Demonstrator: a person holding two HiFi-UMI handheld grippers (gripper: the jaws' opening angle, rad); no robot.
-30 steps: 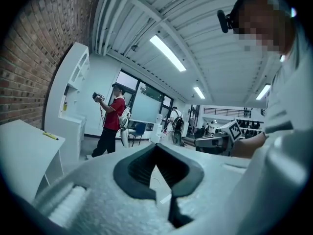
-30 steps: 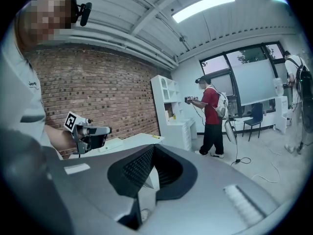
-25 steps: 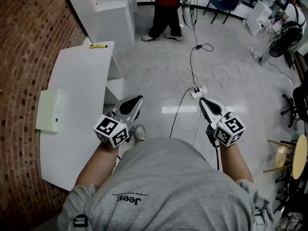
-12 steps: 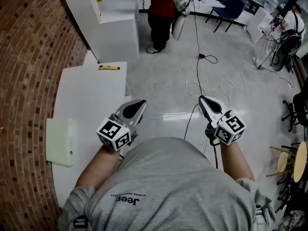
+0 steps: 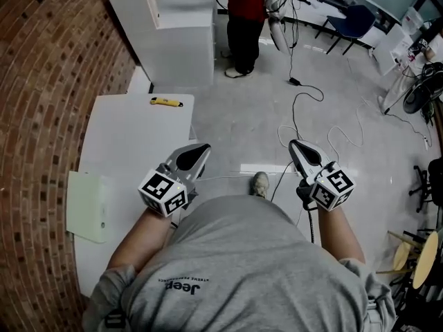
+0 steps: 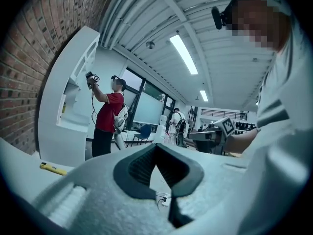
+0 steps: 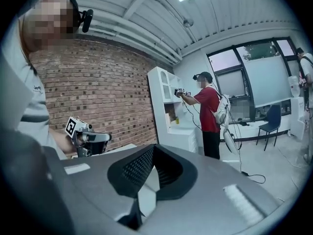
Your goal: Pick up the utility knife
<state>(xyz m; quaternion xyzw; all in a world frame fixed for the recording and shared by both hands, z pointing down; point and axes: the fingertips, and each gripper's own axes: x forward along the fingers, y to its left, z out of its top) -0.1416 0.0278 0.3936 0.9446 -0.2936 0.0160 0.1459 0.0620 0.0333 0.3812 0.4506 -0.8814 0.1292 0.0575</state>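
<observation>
The jaws of the left gripper point(image 5: 199, 149) are seen pressed together with nothing between them, only floor being visible through the hollow behind the tips. The jaws of the right gripper point(image 5: 295, 144) are likewise closed and empty. Both grippers are held out nearly level in front of the person's body, the left just past the near right edge of the tabletop point(image 5: 121, 147), the right well out over the floor, where cables point(image 5: 304, 109) are strewn. The knife point(image 5: 166, 102) is found lying flat at the far end of the tabletop, close to its far edge and just short of the shelf unit point(image 5: 181, 37); it is untouched and well apart from both grippers. From the left jaws it lies ahead and slightly to the left, and its long axis is laid roughly across the line along which those jaws point. The left gripper is judged much the nearer, so a reach forward with it, jaws opened first and brought down astride the handle, would be called for. A pale green pad point(image 5: 88, 196) rests on the tabletop's left side, clear of that path.
</observation>
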